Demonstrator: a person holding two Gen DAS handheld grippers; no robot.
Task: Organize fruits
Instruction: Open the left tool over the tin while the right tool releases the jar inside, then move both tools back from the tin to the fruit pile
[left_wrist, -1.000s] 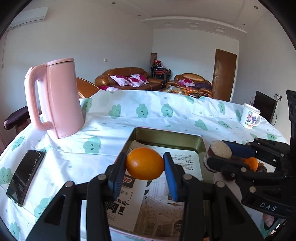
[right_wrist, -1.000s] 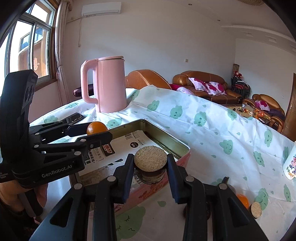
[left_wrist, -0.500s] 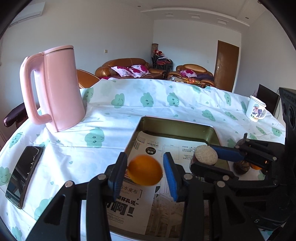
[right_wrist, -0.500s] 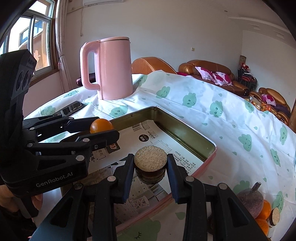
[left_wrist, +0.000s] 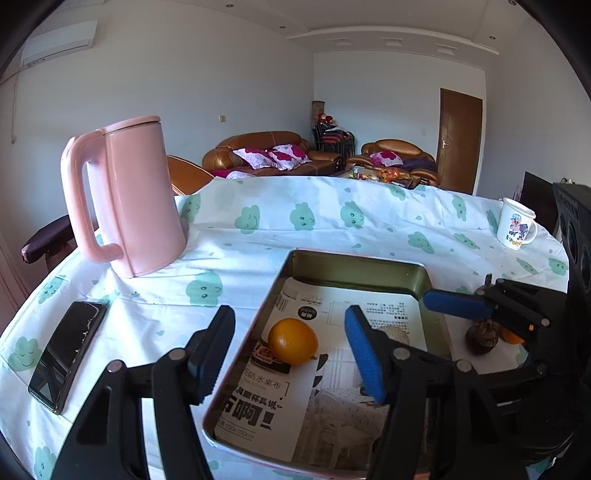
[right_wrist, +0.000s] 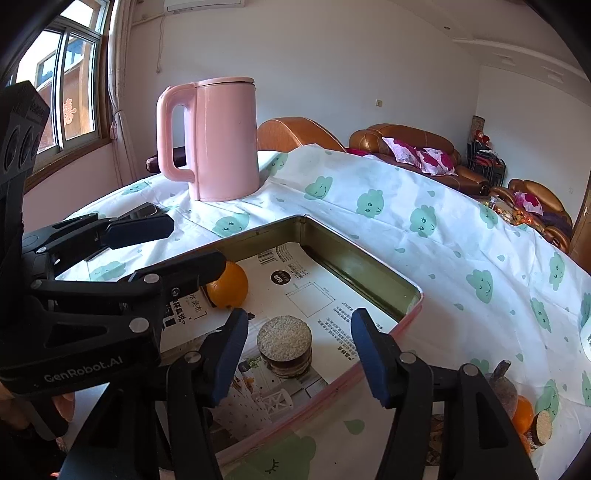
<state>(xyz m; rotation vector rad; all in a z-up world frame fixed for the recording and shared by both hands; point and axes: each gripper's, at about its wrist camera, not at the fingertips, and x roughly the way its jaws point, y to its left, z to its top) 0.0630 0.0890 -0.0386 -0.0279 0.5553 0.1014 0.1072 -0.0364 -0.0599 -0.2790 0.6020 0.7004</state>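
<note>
Cloud-print tablecloth (left_wrist: 303, 229) — brown sofas (left_wrist: 266, 153) behind

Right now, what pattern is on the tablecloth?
White tablecloth with green smiling clouds; clearest in the right wrist view.

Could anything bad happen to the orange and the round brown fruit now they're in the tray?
Maybe. The orange is round and lies loose on slippery paper, so it might roll if the tray gets bumped. Both the left gripper and right gripper hang open right over the fruit, so pulling away carelessly could knock the orange or the brown fruit. More fruit waits outside near the table's edge.
</note>
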